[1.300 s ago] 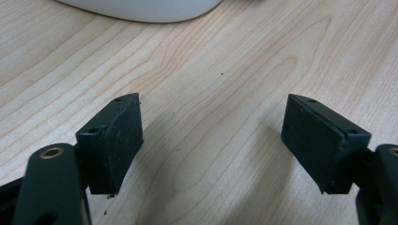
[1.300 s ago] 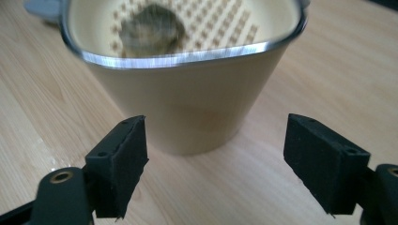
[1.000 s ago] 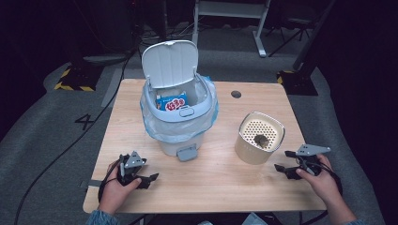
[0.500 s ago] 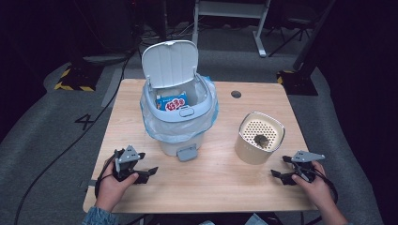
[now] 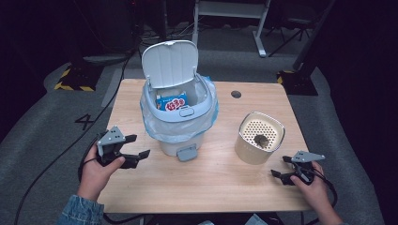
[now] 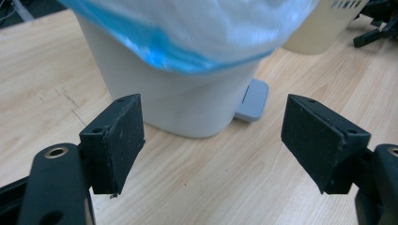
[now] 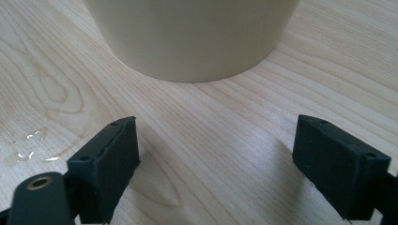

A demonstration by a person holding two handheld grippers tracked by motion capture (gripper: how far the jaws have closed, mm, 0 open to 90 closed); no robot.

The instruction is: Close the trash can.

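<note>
1. Since the earlier frames the left gripper has risen off the wooden table, and the right gripper has just been opening, nothing between its jaws.
2. Both now stand wide and empty.
3. The pedal bin, lid up (a blue snack packet inside), stands mid-table, its pedal facing the person.
4. The cream perforated container sits just before the right gripper, well apart from the bin.

This looks like a lab or recording studio rather than a home. A lone wooden worktop stands on grey carpet in a dark room, with black cables trailing across the floor, yellow-black hazard tape marking a stand foot, and metal equipment frames behind.
</note>
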